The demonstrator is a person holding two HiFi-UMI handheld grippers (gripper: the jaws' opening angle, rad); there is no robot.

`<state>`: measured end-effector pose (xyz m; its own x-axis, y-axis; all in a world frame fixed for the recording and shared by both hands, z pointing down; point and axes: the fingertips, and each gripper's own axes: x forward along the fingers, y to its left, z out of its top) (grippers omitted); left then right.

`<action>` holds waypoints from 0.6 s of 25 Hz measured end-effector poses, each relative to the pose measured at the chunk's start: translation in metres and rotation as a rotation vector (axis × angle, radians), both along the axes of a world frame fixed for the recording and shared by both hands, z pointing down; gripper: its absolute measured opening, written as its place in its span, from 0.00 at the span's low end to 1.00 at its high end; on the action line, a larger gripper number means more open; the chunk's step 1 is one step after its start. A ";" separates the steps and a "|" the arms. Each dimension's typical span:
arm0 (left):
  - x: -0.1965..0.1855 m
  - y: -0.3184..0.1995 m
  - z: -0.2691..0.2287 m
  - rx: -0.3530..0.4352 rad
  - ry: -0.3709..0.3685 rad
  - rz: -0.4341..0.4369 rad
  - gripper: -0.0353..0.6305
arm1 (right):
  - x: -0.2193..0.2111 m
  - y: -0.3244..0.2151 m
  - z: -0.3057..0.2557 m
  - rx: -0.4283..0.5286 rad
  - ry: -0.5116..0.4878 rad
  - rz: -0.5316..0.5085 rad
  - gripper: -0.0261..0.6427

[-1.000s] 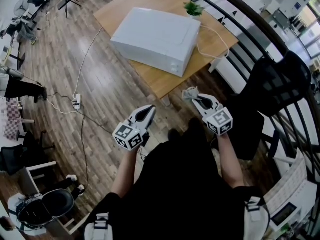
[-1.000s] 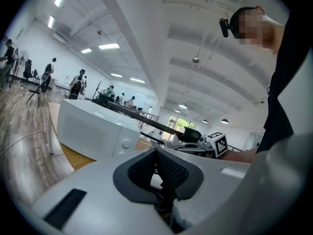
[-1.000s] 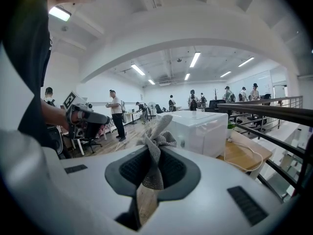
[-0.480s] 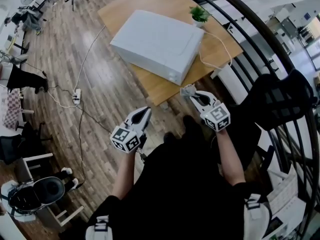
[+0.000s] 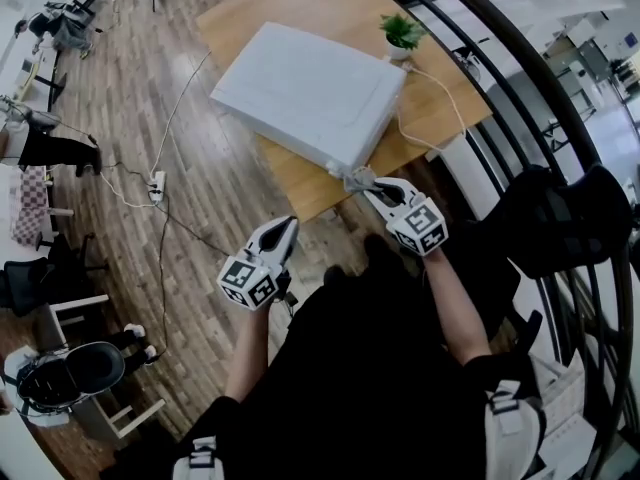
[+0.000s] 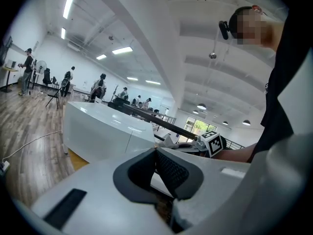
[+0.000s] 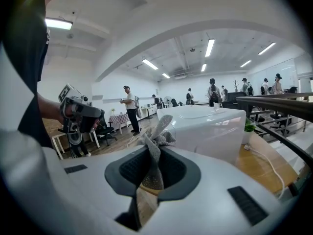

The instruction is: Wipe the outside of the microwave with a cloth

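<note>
The white microwave [image 5: 305, 93] stands on a wooden table [image 5: 420, 108]. My right gripper [image 5: 368, 190] is shut on a small grey cloth [image 5: 357, 178], which sits right by the microwave's near lower corner; whether they touch I cannot tell. In the right gripper view the cloth [image 7: 157, 133] sticks up between the jaws, with the microwave [image 7: 210, 129] just ahead. My left gripper [image 5: 288, 225] hangs lower and to the left, off the table, shut on nothing. The left gripper view shows its jaw tips together [image 6: 156, 155] and the microwave [image 6: 102, 131] beyond.
A small potted plant [image 5: 403, 33] stands at the table's far right corner, and a white cable [image 5: 425, 138] runs over the tabletop behind the microwave. A dark curved railing [image 5: 520, 88] passes on the right. A power strip [image 5: 155, 183] and cords lie on the wooden floor.
My right gripper has carried the cloth forward and left, up to the microwave's near corner. The left gripper has stayed low and shut.
</note>
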<state>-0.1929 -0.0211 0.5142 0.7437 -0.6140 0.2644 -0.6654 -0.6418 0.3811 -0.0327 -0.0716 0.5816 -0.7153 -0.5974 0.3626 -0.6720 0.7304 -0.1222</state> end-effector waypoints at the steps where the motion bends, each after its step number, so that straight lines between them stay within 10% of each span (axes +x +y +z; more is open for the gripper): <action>1: 0.002 -0.002 -0.001 -0.001 -0.004 -0.008 0.06 | 0.000 -0.004 0.002 -0.005 -0.002 -0.013 0.11; 15: 0.015 -0.030 0.002 0.003 -0.038 -0.139 0.06 | -0.008 -0.044 0.024 -0.039 -0.008 -0.189 0.11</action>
